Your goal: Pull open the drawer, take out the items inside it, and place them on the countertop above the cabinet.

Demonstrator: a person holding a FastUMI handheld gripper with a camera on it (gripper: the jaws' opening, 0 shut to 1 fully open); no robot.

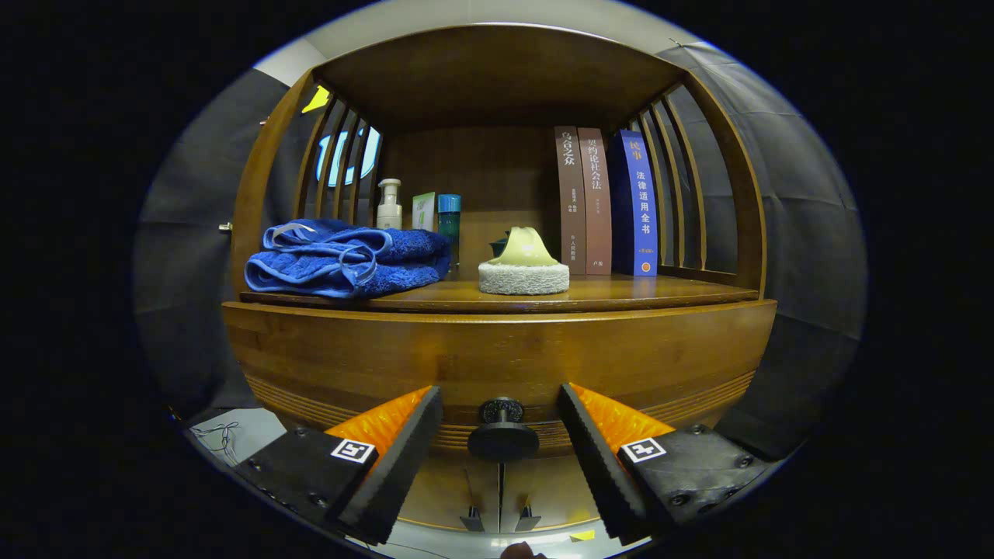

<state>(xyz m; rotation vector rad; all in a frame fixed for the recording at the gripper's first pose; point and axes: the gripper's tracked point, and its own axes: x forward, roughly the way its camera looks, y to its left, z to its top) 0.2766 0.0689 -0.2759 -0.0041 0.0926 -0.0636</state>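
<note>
A: Status of the gripper (501,435)?

B: Fingers spread apart, holding nothing. The drawer knob (502,432) sits between them, touching neither. The drawer front (497,357) appears flush with the cabinet; its contents are hidden.

A: And the bench (621,291)?

B: It carries a folded blue towel (345,260) and a scrubbing pad (523,268).

A: Failure risks?

B: If the fingers close off-centre, they may slip off the round knob. An angled pull could jam the drawer.

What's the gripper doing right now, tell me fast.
Gripper: open, holding nothing; its fingers flank the drawer knob without touching it.
</note>
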